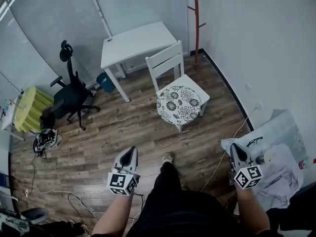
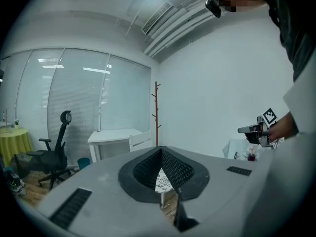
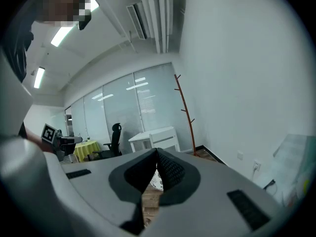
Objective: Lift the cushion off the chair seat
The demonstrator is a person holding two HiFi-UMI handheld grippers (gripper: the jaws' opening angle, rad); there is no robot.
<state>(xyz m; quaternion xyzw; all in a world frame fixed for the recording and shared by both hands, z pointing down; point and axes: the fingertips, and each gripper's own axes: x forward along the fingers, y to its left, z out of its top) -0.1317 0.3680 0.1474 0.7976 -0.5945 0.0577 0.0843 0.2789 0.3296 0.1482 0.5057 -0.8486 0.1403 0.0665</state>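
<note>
A round cushion with a black-and-white flower print lies on the seat of a white wooden chair beside the white table. Both grippers are held well short of it, near the person's body. My left gripper points toward the chair with its jaws shut and nothing in them. My right gripper is also shut and empty. In the left gripper view a sliver of the cushion shows past the closed jaws. A strip of the cushion also shows beyond the closed jaws in the right gripper view.
A white table stands behind the chair, a wooden coat stand in the corner. A black office chair and a yellow-covered table are at the left. Cables trail on the wood floor; a plastic-covered table is at the right.
</note>
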